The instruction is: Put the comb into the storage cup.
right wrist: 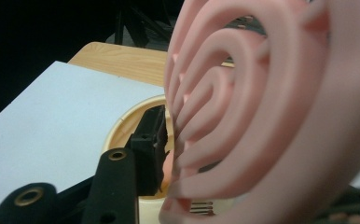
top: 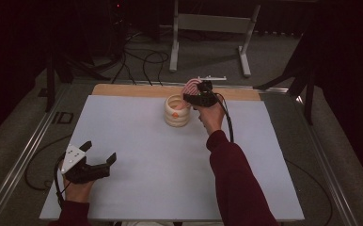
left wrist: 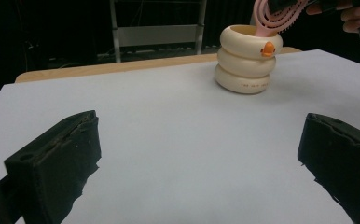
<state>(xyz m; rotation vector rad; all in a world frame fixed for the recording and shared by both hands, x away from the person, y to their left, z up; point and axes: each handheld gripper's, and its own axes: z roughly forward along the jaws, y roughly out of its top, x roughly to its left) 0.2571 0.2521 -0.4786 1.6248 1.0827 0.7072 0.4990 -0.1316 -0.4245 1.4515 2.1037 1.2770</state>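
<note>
Your right tongs [top: 194, 95] clamp the pink brush [left wrist: 273, 18] handle-down over the holder [top: 177, 111] (for stowing), while your left tongs [top: 99, 153] idle open.

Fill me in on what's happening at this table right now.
A person works with a gripper in each hand. The right gripper holds a pink brush with its lower end inside a cream ringed cup that stands at the far side of the white mat. The cup bears a small orange duck bill on its side. The left gripper rests near the mat's near left corner with its jaws wide apart, holding nothing.
</note>
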